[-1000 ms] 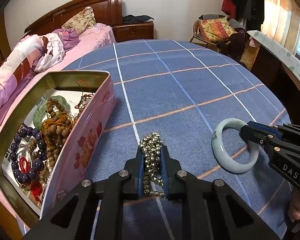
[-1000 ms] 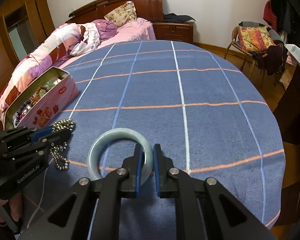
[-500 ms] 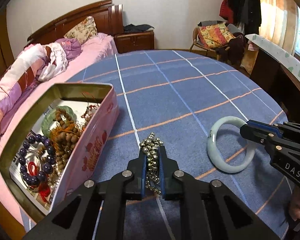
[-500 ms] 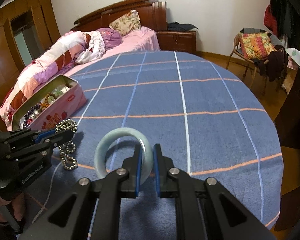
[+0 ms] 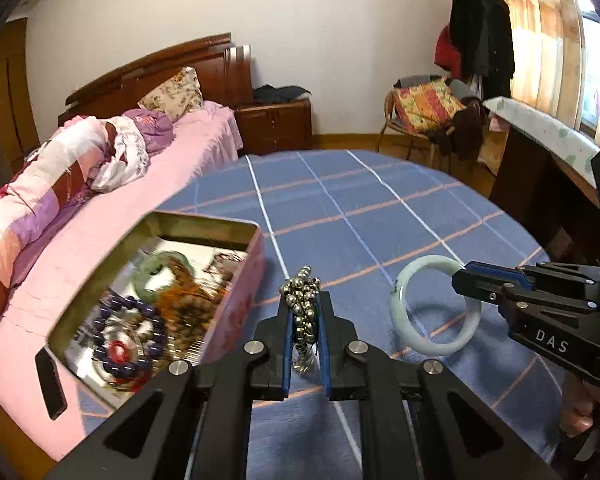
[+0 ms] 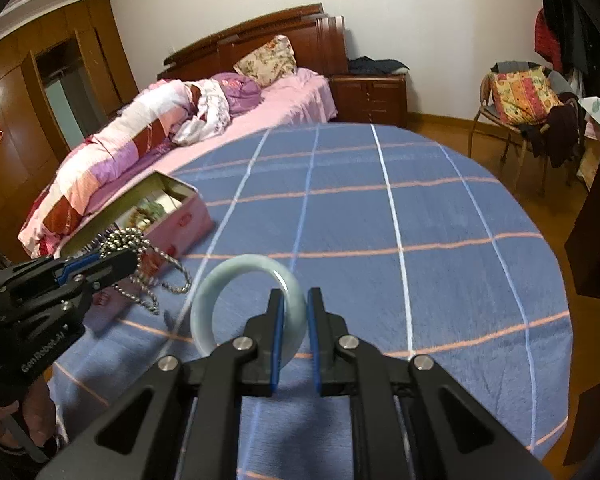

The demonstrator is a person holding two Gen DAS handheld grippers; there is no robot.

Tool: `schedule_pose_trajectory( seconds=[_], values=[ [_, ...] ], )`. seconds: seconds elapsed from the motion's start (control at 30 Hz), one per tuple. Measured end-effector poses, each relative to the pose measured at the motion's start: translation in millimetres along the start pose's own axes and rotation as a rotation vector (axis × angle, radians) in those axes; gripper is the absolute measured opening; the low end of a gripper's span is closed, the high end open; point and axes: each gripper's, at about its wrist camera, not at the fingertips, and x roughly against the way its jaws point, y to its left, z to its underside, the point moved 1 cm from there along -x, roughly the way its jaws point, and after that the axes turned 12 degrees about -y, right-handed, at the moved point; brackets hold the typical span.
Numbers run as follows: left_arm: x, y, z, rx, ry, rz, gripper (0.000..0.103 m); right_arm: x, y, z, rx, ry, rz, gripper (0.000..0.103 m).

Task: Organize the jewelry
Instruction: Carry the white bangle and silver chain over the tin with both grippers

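Bead chain [image 5: 302, 312] hangs pinched between left fingers [image 5: 287, 332], beside tin [image 5: 236, 312].

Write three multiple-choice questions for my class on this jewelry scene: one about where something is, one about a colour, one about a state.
1. Where is the open tin?
A. On the chair
B. On the blue checked cloth, left of the left tool
C. On the floor

2. What colour is the bangle in the right tool?
A. Red
B. Black
C. Pale green

3. What state is the bead chain in?
A. Clamped in the left tool, hanging above the cloth
B. Lying inside the tin
C. Looped through the bangle

Answers:
1 B, the tin sits at the cloth's edge beside the left tool.
2 C, the ring looks milky pale green in both views.
3 A, the right wrist view shows its loops dangling from the closed tool.
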Motion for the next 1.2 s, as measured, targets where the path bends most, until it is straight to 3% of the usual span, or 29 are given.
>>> schedule_pose_trajectory(
  seconds=[0.27, 0.63, 1.2],
  values=[
    [29, 42, -26, 0.023, -0.08, -0.08, 0.01, -2, 28, -26, 0.048, -0.036, -0.041, 0.014],
    [31, 108, -33, 0.069, -0.092, -0.209, 0.01, -20, 72, -54, 0.122, -0.069, -0.105, 0.014],
    [13, 133, -26, 0.089, -0.047, -0.236, 0.01, -51, 113, -71, 0.188, -0.052, -0.152, 0.014]
  ],
)
